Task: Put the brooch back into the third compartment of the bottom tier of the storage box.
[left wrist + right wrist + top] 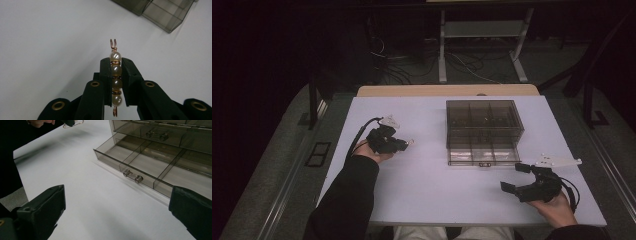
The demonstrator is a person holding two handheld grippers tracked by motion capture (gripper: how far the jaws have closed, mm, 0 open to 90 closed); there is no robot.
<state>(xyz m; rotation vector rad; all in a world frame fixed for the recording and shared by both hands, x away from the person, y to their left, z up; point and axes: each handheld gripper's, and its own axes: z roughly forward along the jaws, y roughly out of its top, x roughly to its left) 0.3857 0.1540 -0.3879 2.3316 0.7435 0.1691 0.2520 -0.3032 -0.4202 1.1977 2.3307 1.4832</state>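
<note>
At left centre of the high view, the left gripper (404,144) is clamped on a pearl-bead earring (116,77), which stands lengthwise between the jaws with its copper wire loops poking out at both ends. The round, smooth pearls could roll or squirt out of that narrow pinch on a tilt or jolt, well before the smoky plastic organiser's open bottom drawer (140,161) at frame centre. The right gripper (518,177), lower right, rests spread wide and empty.

Black plastic left gripper (404,144) and right gripper (512,177), brass-ringed screw holes, black cables, grey three-cornered top plates; black sleeves, light trousers on the person
</note>
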